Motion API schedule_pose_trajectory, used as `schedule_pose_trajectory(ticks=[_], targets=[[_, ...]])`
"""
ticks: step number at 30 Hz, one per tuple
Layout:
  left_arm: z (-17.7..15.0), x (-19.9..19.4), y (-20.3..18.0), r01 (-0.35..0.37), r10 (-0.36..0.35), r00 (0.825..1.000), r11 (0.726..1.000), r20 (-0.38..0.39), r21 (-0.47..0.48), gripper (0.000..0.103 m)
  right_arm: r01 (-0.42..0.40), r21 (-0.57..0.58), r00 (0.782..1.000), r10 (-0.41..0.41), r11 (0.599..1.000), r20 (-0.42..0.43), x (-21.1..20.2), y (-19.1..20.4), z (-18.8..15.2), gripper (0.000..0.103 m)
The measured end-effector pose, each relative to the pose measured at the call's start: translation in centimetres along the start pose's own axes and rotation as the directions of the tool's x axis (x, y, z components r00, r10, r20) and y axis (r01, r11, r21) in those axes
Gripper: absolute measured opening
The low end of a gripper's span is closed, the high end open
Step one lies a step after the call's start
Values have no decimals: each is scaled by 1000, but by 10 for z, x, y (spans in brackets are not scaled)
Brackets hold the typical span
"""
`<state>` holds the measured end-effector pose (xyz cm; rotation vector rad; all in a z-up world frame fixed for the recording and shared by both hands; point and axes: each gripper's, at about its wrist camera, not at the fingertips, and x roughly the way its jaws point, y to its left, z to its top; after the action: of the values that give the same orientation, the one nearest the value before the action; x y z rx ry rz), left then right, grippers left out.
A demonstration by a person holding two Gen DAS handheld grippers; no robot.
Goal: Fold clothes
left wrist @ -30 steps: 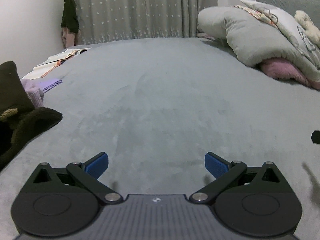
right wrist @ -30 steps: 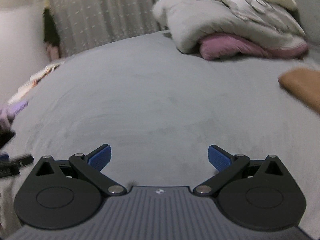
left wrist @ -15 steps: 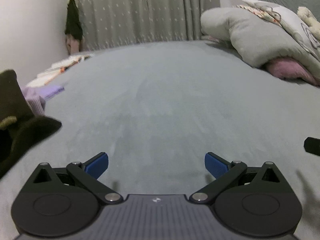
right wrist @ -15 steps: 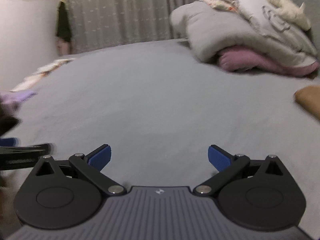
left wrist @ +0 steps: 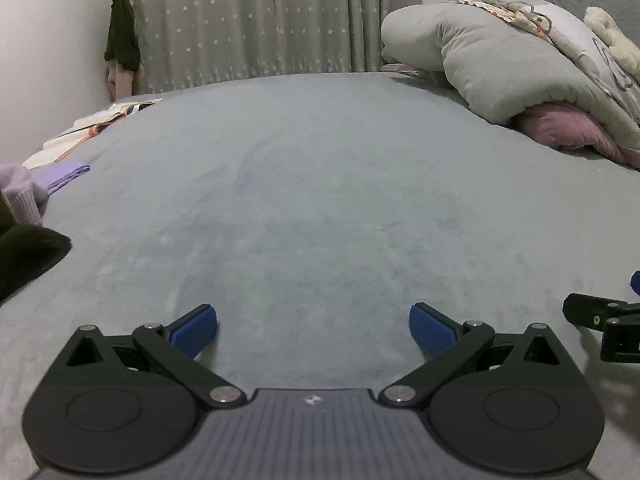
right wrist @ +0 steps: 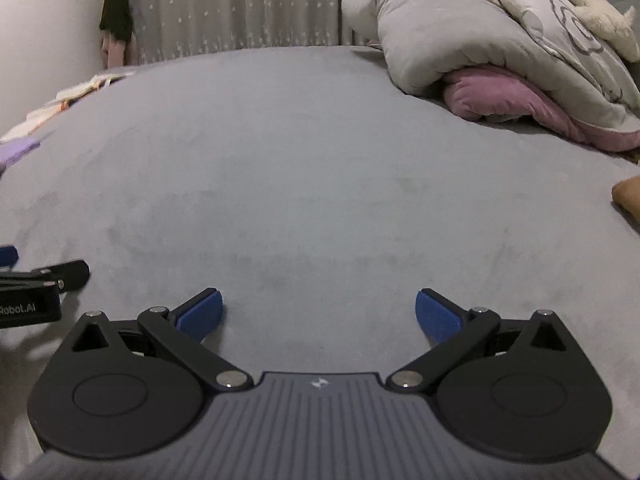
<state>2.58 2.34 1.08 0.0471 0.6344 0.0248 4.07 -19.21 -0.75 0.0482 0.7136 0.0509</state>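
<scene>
My left gripper (left wrist: 313,330) is open and empty, low over the grey bed cover (left wrist: 320,184). My right gripper (right wrist: 319,316) is open and empty too, beside it over the same cover (right wrist: 304,168). A dark garment (left wrist: 24,256) lies at the left edge of the left wrist view, with a lilac knit piece (left wrist: 24,192) behind it. A folded tan garment (right wrist: 628,196) shows at the right edge of the right wrist view. Each gripper shows at the other view's edge: the right one (left wrist: 604,324), the left one (right wrist: 36,292).
A grey duvet (left wrist: 504,68) over a pink pillow (left wrist: 560,128) is heaped at the back right. Papers or a cloth (left wrist: 92,124) lie at the far left edge of the bed. A starred curtain (left wrist: 256,20) hangs behind, with dark clothes (left wrist: 122,32) hung in the corner.
Both grippers have shifted slightly and drawn closer together; each now shows more in the other's view. The right view has swung right. Both stay open and empty.
</scene>
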Motion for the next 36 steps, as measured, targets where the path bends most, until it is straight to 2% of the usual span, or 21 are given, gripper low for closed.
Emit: schedule_pose_trajectory(ticks=[11,19,36], targets=[[-2,6,-1,5,-5,1000,1000,-6,10,103,71,-25,997,-71,997,12,2,4,-2,103],[-1,7,-2,7,-7,1000,1000,-6,5,103,33,23,999,-33,999,20,4,-8,-3,103],[-2,6,-2,10,-10,1000,1000,-6,-8,103,41,14,999,-41,999,22,6,-7,-2,103]])
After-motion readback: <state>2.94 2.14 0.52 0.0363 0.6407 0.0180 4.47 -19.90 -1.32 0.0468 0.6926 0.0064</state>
